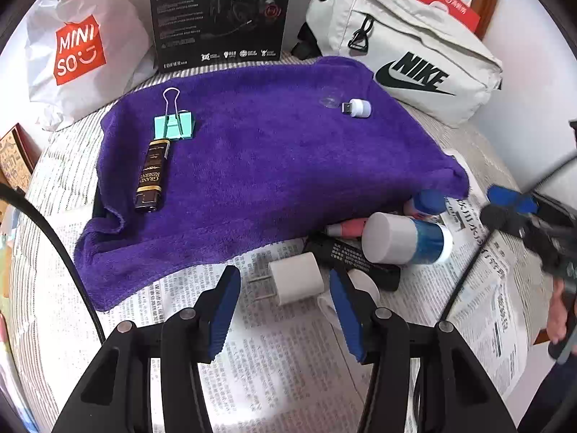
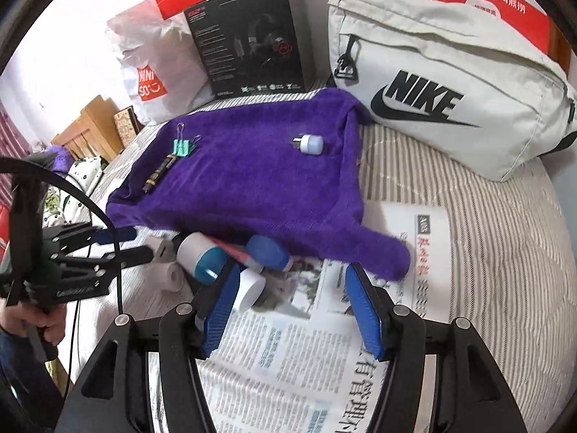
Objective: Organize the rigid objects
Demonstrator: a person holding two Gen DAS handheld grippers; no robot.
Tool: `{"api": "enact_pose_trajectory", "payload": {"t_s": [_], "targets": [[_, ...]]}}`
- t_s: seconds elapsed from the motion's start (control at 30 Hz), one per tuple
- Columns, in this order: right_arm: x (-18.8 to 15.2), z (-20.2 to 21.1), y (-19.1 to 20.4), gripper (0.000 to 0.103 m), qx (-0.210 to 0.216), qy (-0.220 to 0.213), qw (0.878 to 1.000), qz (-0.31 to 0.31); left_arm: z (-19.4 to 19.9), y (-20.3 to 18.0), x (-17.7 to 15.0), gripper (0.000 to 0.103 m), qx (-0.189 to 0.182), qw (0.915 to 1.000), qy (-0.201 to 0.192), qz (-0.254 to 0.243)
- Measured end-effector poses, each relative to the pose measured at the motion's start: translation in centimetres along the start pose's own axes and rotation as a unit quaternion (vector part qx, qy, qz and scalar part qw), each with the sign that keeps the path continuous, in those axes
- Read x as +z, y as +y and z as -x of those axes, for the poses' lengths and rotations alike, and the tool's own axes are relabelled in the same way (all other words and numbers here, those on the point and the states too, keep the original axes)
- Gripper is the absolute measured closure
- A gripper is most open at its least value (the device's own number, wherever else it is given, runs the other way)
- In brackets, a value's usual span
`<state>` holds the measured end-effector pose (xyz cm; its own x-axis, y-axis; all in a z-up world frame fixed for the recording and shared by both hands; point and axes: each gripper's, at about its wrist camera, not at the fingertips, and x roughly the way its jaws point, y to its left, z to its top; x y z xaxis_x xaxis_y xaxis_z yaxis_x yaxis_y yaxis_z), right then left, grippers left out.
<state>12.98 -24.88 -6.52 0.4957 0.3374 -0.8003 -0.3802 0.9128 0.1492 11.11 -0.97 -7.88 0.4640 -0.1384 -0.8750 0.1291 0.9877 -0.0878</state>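
Observation:
A purple towel (image 1: pixel 274 151) lies on newspaper and carries a teal binder clip (image 1: pixel 174 125), a dark brown lighter (image 1: pixel 151 176) and a small white USB plug (image 1: pixel 359 107). Below its edge sit a white charger cube (image 1: pixel 296 278), a white-and-blue bottle (image 1: pixel 404 239), a black bar (image 1: pixel 355 258) and a pink tube (image 1: pixel 346 228). My left gripper (image 1: pixel 285 281) is open around the charger cube. My right gripper (image 2: pixel 290 281) is open and empty over the newspaper, beside a white cap (image 2: pixel 250 288) and a blue-capped bottle (image 2: pixel 267 250).
A white Nike bag (image 1: pixel 407 50) stands at the back right, a black headset box (image 1: pixel 220 14) at the back middle, a Miniso bag (image 1: pixel 79 50) at the back left. Red boxes (image 2: pixel 490 3) stand behind. Striped bedding (image 2: pixel 487 252) lies under the newspaper (image 2: pixel 288 353).

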Motion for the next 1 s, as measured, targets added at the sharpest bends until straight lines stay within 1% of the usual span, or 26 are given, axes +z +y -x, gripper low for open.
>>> {"api": "enact_pose_trajectory", "payload": {"t_s": [0.2,0.3,0.43,0.5,0.73,0.77,0.83,1.0], "targets": [[-1.4,-1.1,0.1,0.042,0.000,0.018,1.000,0.002,-1.5,-0.4,0.7,0.052,0.014,0.9997,0.021,0.001],[-1.9,-1.7,-0.3,0.042,0.007,0.025,1.000,-0.003,-2.1,-0.1,0.7,0.051,0.022,0.9994,0.025,0.000],[-2.1,-2.0,-0.9,0.042,0.008,0.028,1.000,-0.010,-1.8,0.4,0.3,0.051,0.050,0.9983,0.026,-0.013],[-2.1,-1.9,-1.3,0.042,0.008,0.025,1.000,-0.014,-1.7,0.9,0.0,0.051,0.054,0.9980,0.028,-0.017],[-2.1,-2.2,-2.1,0.042,0.009,0.026,0.999,-0.024,-2.4,0.7,0.2,0.051,0.057,0.9976,0.021,-0.034],[-2.2,-2.3,-2.2,0.042,0.008,0.028,0.999,-0.025,-2.5,0.6,0.3,0.053,0.051,0.9979,0.019,-0.035],[-2.4,-2.5,-2.4,0.042,0.005,0.031,0.999,-0.028,-2.4,0.6,0.2,0.061,0.043,0.9983,0.014,-0.036],[-2.5,-2.7,-2.6,0.042,0.004,0.033,0.999,-0.034,-2.3,0.8,-0.2,0.061,0.041,0.9983,0.012,-0.040]]}}
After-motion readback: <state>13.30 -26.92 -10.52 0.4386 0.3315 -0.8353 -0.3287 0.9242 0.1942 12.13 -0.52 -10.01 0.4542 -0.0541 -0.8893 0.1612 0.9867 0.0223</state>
